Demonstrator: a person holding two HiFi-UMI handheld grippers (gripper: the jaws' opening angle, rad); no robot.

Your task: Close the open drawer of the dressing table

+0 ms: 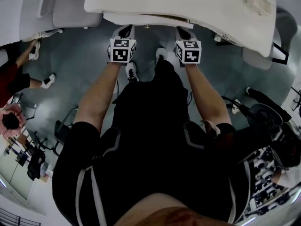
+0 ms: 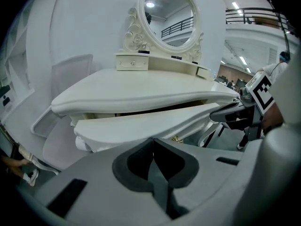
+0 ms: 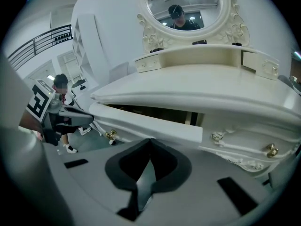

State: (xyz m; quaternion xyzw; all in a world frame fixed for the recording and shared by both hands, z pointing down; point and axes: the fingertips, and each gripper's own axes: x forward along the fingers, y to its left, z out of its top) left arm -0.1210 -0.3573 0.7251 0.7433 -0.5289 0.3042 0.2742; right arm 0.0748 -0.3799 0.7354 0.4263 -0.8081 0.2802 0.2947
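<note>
The rigid drawer point(image 3: 150, 125) should probably slide under a flat push on its front. The left gripper point(image 2: 153, 158) and right gripper point(image 3: 150, 160) are both clenched, empty.

The open drawer point(image 3: 146, 121) juts out from under the worktop point(image 3: 197, 95), straight ahead of both tongs. The left tongs point(image 2: 153, 147) and the right tongs point(image 3: 150, 147) sit side by side just before its front, one toward each end. A knob point(image 3: 111, 135) on that front lies between them. Beyond the tongs, at the back of the worktop, a mirror point(image 3: 183, 4) stands above a raised shelf point(image 3: 202, 55). A shut drawer point(image 3: 244, 142) lies right of the right tongs.
</note>
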